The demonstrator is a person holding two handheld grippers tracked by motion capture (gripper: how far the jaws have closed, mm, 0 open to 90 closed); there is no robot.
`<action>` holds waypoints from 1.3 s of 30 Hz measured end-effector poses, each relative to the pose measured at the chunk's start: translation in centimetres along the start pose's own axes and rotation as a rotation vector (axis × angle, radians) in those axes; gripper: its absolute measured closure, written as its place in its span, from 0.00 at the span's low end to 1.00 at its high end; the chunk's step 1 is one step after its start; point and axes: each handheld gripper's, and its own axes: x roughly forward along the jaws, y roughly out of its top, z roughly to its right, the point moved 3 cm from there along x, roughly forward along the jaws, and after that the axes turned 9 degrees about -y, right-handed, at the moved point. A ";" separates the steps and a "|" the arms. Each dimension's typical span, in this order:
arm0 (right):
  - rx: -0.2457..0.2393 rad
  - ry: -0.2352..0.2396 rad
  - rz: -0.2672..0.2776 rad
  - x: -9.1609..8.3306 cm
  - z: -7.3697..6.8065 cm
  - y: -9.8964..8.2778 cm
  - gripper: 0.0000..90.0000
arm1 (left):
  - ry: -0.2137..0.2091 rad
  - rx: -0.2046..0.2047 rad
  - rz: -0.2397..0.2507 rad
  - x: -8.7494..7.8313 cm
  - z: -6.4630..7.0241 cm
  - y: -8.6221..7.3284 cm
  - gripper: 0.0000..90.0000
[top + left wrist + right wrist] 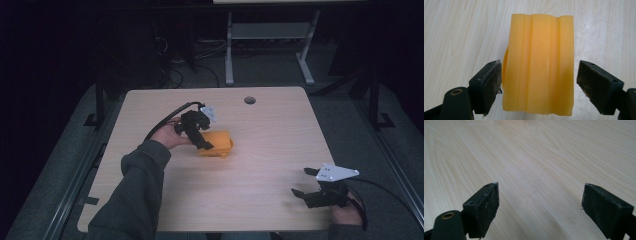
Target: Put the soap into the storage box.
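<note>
An orange ribbed block (221, 143) lies on the wooden table (260, 150), a little left of its middle. My left gripper (206, 142) reaches down over it from the left. In the left gripper view the block (540, 67) stands lengthwise between the jaws of that gripper (539, 62). The left pad (492, 82) is almost against its side, and the right pad (596, 85) is a small gap away. My right gripper (301, 181) rests low near the table's front right corner. It (541, 184) is open, with bare wood between its pads.
A round cable hole (249, 100) sits near the table's far edge. Behind the table, white legs of another desk (229, 50) stand on the dark floor among cables. Dark rails run along both sides of the table.
</note>
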 end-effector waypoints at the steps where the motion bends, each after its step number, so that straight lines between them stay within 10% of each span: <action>1: 0.002 0.001 -0.001 0.0 0.0 0.0 0.15 | 0.002 -0.001 0.002 -0.1 0.0 0.0 0.22; 39: 0.004 -0.011 -0.004 0.0 0.1 0.1 0.15 | 0.038 -0.031 0.066 -3.0 1.2 -2.0 0.23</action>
